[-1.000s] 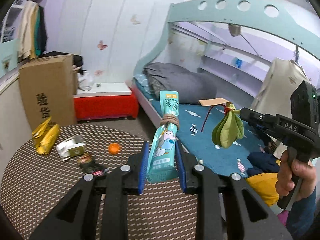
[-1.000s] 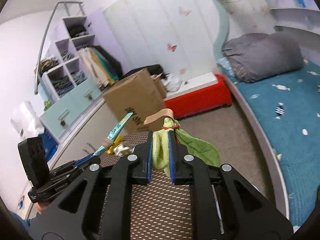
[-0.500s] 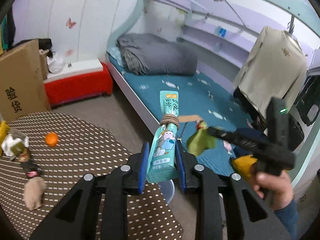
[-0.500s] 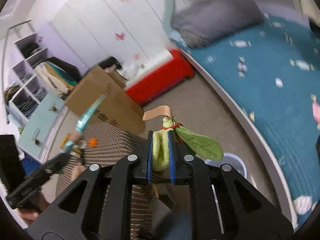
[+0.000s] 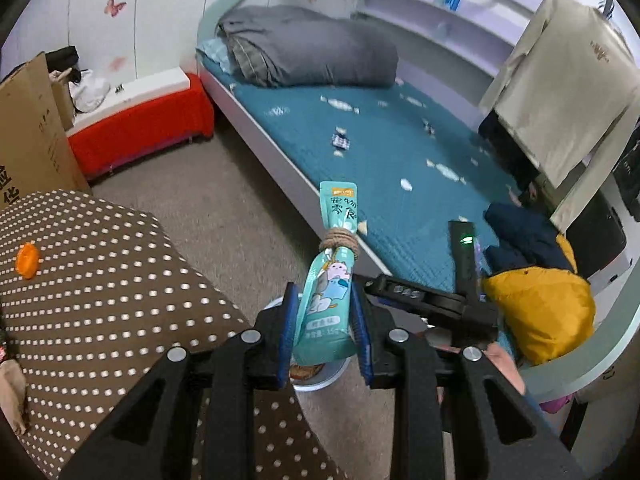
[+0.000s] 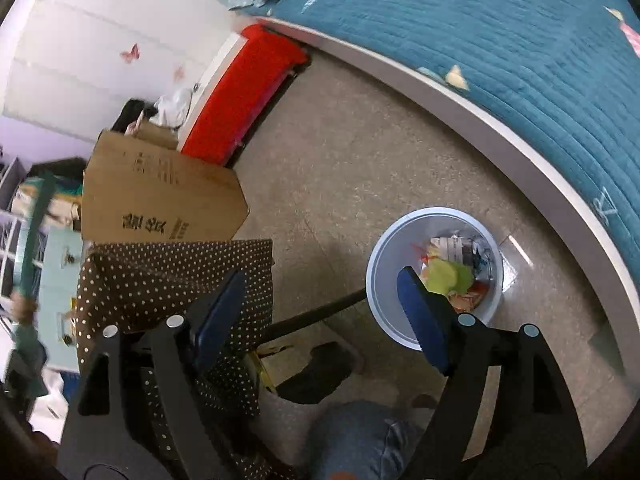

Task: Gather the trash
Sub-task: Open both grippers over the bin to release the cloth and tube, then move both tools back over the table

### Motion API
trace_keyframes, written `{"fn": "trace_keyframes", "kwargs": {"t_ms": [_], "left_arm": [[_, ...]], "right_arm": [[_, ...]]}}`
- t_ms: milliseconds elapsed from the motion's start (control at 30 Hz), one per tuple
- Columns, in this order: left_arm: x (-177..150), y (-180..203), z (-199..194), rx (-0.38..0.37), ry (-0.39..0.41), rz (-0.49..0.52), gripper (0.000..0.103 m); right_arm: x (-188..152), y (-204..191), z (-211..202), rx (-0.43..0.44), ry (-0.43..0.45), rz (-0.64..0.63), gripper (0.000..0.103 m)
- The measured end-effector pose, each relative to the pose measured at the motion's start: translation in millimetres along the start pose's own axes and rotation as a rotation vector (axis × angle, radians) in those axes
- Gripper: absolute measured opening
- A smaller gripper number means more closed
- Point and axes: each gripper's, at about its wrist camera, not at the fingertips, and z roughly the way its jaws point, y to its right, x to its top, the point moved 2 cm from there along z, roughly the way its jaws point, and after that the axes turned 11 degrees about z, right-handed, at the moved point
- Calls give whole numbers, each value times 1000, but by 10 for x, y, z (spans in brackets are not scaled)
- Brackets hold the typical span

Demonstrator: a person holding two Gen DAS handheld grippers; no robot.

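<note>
My left gripper (image 5: 325, 322) is shut on a teal snack pouch (image 5: 330, 280) tied with twine, held upright past the table edge, above the rim of a white trash bin (image 5: 320, 380). My right gripper (image 6: 320, 304) is open and empty above the floor, left of the white trash bin (image 6: 380, 280). The green leaf-shaped wrapper (image 6: 446, 278) lies inside the bin on other litter. The teal pouch shows blurred at the far left of the right wrist view (image 6: 34, 224).
A round table with a brown dotted cloth (image 5: 100, 300) holds an orange cap (image 5: 27, 260). A cardboard box (image 6: 160, 200), a red bench (image 6: 244, 92) and a bed with a teal cover (image 6: 520, 60) surround the floor. My knee in jeans (image 6: 360, 436) is below.
Both grippers swung from the table toward the bin. My right gripper opened and the green leaf wrapper dropped into the bin. The left gripper still holds the pouch.
</note>
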Motion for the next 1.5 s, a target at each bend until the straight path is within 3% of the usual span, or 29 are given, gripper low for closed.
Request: {"fn": "trace_keyframes", "kwargs": {"t_ms": [300,367,400,533,933,1500], "left_arm": [[54,199,559,-47,-149,75,27],[71,233,708,-40,-206,91,47],[85,229,752,-20,-216,91,75],[119,244,746,18,-225,103,90],[103,155,117,60,-78,82,90],[-118,-280,-988,106,118,-7,92]], "right_arm": [[78,87,-686,47,157,9,86],[88,85,-776,50,170,5,87],[89,76,-828,52,178,2,88],[67,50,-936,54,194,-9,91],[-200,-206,-992,24,202,-50,97],[-719,-1234,-1320,17,234,-250,97]]}}
